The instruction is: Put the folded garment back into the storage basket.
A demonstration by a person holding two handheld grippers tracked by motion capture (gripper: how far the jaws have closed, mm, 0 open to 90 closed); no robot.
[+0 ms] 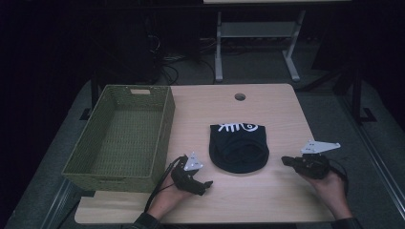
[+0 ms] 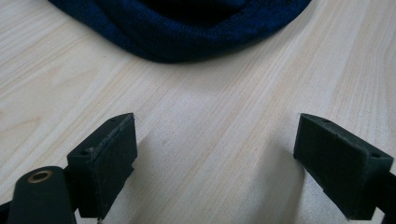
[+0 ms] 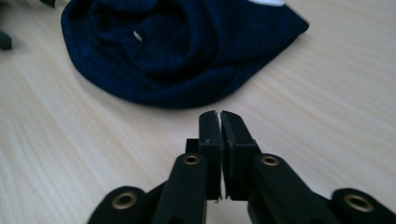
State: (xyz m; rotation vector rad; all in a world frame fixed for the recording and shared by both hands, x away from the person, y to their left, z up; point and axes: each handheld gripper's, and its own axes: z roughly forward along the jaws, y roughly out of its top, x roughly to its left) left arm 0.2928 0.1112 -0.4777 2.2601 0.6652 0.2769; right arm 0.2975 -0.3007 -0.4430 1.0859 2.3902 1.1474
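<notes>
Tongs: left (image 2: 215, 158) wide apart and empty, right (image 3: 219, 128) closed and empty, flanking dark cloth (image 1: 239, 145) mid-surface (image 1: 267, 200); best pinch its near rim low, likely for basket (image 1: 119, 136).

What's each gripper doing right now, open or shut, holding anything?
Left gripper: open, empty, just short of the dark garment.
Right gripper: shut, empty, beside the garment.

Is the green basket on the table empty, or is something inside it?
Empty. The high view shows the bare woven bottom of the basket; the dark cloth lies outside it, on the table.
</notes>
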